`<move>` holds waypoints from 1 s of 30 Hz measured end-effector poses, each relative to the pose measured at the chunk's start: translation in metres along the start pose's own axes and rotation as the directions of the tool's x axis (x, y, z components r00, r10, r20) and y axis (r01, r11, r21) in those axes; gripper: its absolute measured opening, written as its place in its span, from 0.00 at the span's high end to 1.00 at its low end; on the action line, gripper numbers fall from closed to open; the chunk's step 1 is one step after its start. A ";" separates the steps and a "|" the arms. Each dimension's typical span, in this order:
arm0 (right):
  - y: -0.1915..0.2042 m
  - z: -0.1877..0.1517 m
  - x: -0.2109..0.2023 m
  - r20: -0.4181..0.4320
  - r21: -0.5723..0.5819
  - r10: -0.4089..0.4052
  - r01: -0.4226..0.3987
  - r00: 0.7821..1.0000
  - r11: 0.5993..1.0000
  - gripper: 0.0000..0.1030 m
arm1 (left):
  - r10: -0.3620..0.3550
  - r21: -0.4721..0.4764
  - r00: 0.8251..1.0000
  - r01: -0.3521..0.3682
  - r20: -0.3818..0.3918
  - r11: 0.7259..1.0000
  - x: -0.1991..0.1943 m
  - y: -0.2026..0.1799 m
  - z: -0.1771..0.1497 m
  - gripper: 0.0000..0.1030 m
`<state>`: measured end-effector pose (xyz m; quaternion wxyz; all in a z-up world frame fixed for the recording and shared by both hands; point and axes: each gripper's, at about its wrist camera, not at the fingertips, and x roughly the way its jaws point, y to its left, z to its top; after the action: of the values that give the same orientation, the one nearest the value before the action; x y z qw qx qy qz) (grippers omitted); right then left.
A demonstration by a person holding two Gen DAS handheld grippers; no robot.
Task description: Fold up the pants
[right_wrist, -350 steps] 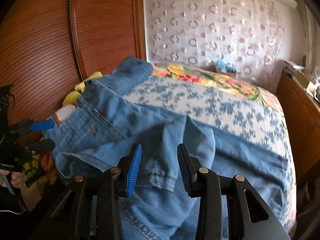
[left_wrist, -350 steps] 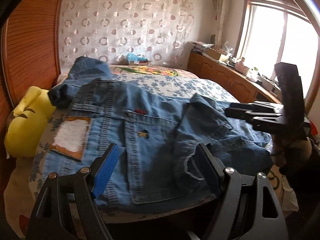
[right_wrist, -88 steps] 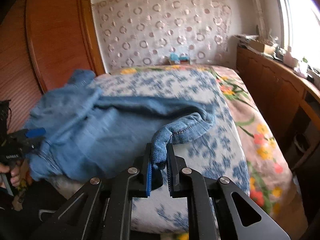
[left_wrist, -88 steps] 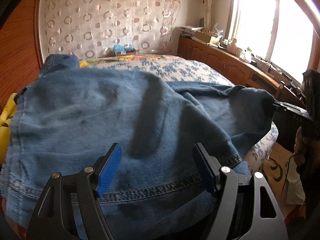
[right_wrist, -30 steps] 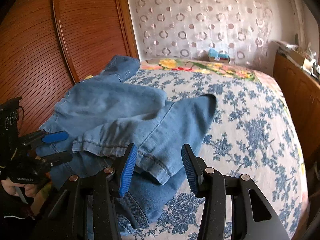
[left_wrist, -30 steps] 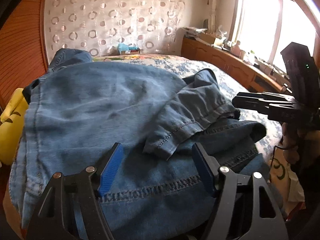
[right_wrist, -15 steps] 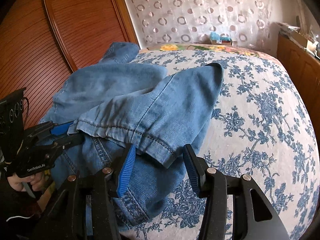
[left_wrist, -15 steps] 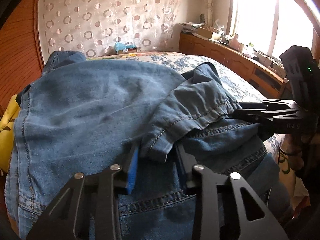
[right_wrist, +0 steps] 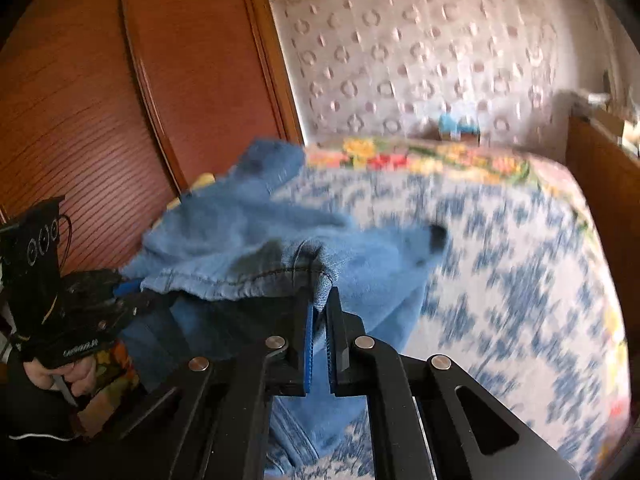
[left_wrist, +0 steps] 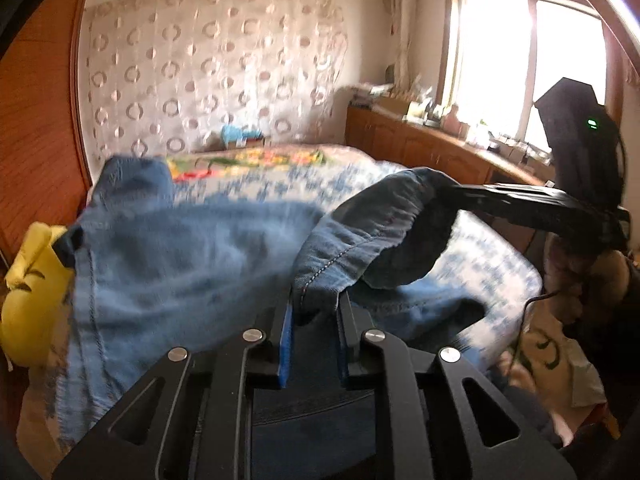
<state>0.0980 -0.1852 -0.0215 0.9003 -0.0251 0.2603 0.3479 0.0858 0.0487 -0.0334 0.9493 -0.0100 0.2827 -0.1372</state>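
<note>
Bed (right_wrist: 520, 264) | left view: window (left_wrist: 520, 68); left tongs (left_wrist: 314, 312) closing on jeans (left_wrist: 180, 264) hem | right tongs (right_wrist: 319, 312) clenched on hem

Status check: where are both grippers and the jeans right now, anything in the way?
Left gripper closing on the jeans hem. Right gripper shut on the same hem, far corner. Hem lifted off the bed. Nothing in the way.
</note>
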 end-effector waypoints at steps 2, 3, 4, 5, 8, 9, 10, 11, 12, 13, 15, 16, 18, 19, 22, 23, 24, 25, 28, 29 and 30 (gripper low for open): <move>0.006 0.016 -0.013 0.036 -0.041 -0.009 0.011 0.999 0.999 0.95 | -0.013 0.009 0.999 0.013 0.049 1.000 -0.021 -0.005 0.011 0.82; 0.009 0.025 -0.019 0.052 -0.061 -0.010 0.013 0.999 0.998 0.95 | -0.013 0.013 0.998 0.012 0.063 1.000 -0.027 -0.006 0.013 0.82; 0.013 0.031 -0.024 0.067 -0.080 -0.011 0.017 0.998 0.997 0.95 | -0.014 0.016 0.997 0.013 0.081 1.000 -0.035 -0.007 0.017 0.82; 0.017 0.039 -0.028 0.081 -0.098 -0.012 0.019 0.997 0.995 0.96 | -0.019 0.018 0.995 0.017 0.098 1.000 -0.044 -0.007 0.021 0.82; 0.029 0.059 -0.033 0.107 -0.146 0.001 0.015 0.994 0.989 0.96 | -0.018 0.018 0.990 0.015 0.140 1.000 -0.065 -0.006 0.029 0.83; 0.033 0.065 -0.032 0.110 -0.156 0.009 0.008 0.994 0.988 0.96 | -0.014 0.016 0.989 0.011 0.148 1.000 -0.070 -0.003 0.031 0.83; 0.038 0.069 -0.029 0.110 -0.168 0.020 -0.002 0.994 0.986 0.96 | -0.008 0.013 0.988 0.007 0.156 1.000 -0.076 -0.001 0.031 0.83; 0.042 0.073 -0.025 0.111 -0.180 0.030 -0.009 0.993 0.984 0.96 | -0.005 0.008 0.987 0.004 0.162 1.000 -0.082 0.000 0.031 0.83; 0.047 0.077 -0.022 0.110 -0.192 0.040 -0.018 0.993 0.981 0.96 | -0.001 0.002 0.986 0.001 0.165 1.000 -0.087 0.003 0.030 0.83; 0.052 0.080 -0.016 0.108 -0.205 0.051 -0.028 0.993 0.978 0.96 | 0.004 -0.003 0.986 -0.003 0.167 1.000 -0.089 0.005 0.029 0.83; 0.059 0.084 -0.004 0.100 -0.221 0.071 -0.047 0.992 0.974 0.96 | 0.021 -0.016 0.986 -0.018 0.166 1.000 -0.094 0.012 0.024 0.83; 0.062 0.085 0.003 0.094 -0.230 0.082 -0.058 0.992 0.971 0.96 | 0.027 -0.024 0.986 -0.024 0.164 0.999 -0.095 0.016 0.021 0.83; 0.065 0.088 0.016 0.082 -0.241 0.095 -0.073 0.992 0.968 0.96 | 0.041 -0.040 0.987 -0.035 0.155 0.999 -0.095 0.025 0.017 0.83; 0.068 0.088 0.023 0.073 -0.248 0.100 -0.079 0.992 0.966 0.96 | 0.048 -0.049 0.988 -0.041 0.149 0.998 -0.094 0.029 0.014 0.83; 0.066 0.093 0.045 0.045 -0.255 0.111 -0.096 0.993 0.962 0.96 | 0.067 -0.073 0.990 -0.058 0.123 0.996 -0.088 0.042 0.006 0.83; 0.067 0.094 0.050 0.047 -0.250 0.116 -0.101 0.992 0.963 0.96 | 0.071 -0.077 0.991 -0.062 0.117 0.995 -0.086 0.043 0.004 0.83; 0.066 0.096 0.057 0.039 -0.252 0.116 -0.103 0.992 0.962 0.96 | 0.077 -0.080 0.991 -0.068 0.109 0.994 -0.084 0.046 0.002 0.83; 0.066 0.097 0.060 0.029 -0.252 0.118 -0.107 0.993 0.962 0.96 | 0.084 -0.082 0.992 -0.076 0.099 0.994 -0.081 0.048 0.000 0.83; 0.069 0.100 0.070 0.000 -0.257 0.117 -0.113 0.993 0.960 0.96 | 0.097 -0.099 0.992 -0.090 0.074 0.991 -0.074 0.058 -0.008 0.83; 0.071 0.102 0.073 -0.012 -0.259 0.115 -0.114 0.993 0.959 0.96 | 0.100 -0.104 0.993 -0.092 0.067 0.990 -0.072 0.061 -0.011 0.83; 0.072 0.104 0.076 -0.024 -0.260 0.114 -0.117 0.993 0.958 0.96 | 0.101 -0.110 0.993 -0.094 0.060 0.989 -0.072 0.062 -0.015 0.83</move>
<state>0.1465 -0.0604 0.0410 0.8662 -0.1298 0.2171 0.4309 0.0361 0.1288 -0.0135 0.9617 -0.0516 0.2585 -0.0746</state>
